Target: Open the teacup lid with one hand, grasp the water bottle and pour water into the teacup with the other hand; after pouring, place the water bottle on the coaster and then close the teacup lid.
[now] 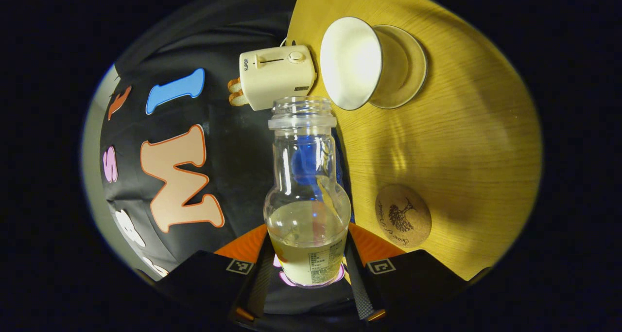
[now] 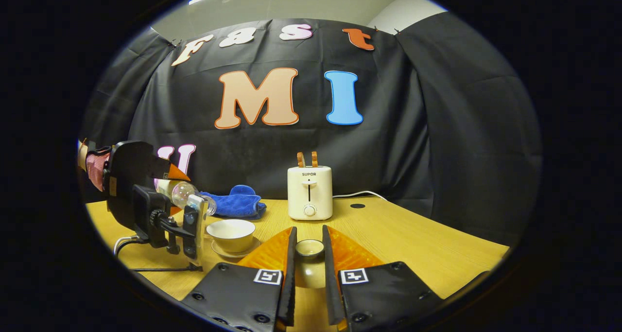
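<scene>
My left gripper (image 1: 307, 237) is shut on a clear water bottle (image 1: 306, 186) with no cap, low on its body; water sits in the bottom part. The bottle's mouth points toward the white teacup (image 1: 357, 62) on its saucer (image 1: 410, 67); the cup has no lid on it. A round cork coaster (image 1: 403, 215) lies bare on the wooden table. In the right gripper view the left gripper (image 2: 146, 196) holds the bottle (image 2: 182, 192) tipped, mouth just above and left of the teacup (image 2: 232, 234). My right gripper (image 2: 309, 235) is shut on the small white lid (image 2: 309, 248), held above the table.
A cream toaster (image 2: 309, 191) with bread in it stands at the back of the table (image 2: 413, 244), its cord trailing right. A blue cloth (image 2: 238, 200) lies behind the teacup. A thin cable (image 2: 146, 269) runs along the table's front left.
</scene>
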The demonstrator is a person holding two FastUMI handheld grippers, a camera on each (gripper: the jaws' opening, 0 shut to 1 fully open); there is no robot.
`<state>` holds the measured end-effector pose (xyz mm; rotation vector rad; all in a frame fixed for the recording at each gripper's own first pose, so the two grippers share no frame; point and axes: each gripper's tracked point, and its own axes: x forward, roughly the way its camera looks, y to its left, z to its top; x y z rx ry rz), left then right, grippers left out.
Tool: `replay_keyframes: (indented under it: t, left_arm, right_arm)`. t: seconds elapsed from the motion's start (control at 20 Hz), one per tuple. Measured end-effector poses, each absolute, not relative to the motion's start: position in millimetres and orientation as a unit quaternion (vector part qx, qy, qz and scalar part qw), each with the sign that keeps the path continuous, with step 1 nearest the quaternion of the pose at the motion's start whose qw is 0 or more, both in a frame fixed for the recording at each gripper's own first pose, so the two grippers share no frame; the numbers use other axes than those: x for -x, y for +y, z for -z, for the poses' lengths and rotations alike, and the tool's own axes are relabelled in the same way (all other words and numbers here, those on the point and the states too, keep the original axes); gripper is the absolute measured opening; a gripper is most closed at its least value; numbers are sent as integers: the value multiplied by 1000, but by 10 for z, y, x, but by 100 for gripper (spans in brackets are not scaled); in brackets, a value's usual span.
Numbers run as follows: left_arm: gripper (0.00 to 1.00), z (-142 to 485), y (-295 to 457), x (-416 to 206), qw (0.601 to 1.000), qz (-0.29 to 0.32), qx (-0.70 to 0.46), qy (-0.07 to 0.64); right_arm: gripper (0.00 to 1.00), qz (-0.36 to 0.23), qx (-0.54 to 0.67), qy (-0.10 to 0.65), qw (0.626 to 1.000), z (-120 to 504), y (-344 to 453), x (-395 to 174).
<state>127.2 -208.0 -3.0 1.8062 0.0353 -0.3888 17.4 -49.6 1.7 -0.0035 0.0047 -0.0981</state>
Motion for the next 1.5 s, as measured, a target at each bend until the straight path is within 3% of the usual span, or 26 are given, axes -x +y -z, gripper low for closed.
replay_keyframes:
  t: [1.1,1.35,1.5]
  left_arm:
    - [69,-376,-2367,-1238,475,130,-867,-71]
    - [69,-421,-2393,-1213,468,127,-871,-81]
    - [69,-417,-2396,-1228,494,135,-856,-73]
  right_arm:
    - [29,51,2,2,999,-20,-514,-177]
    - [29,51,2,3,999,-20,-513,-178]
    - [29,51,2,3,999,-19,-512,-176]
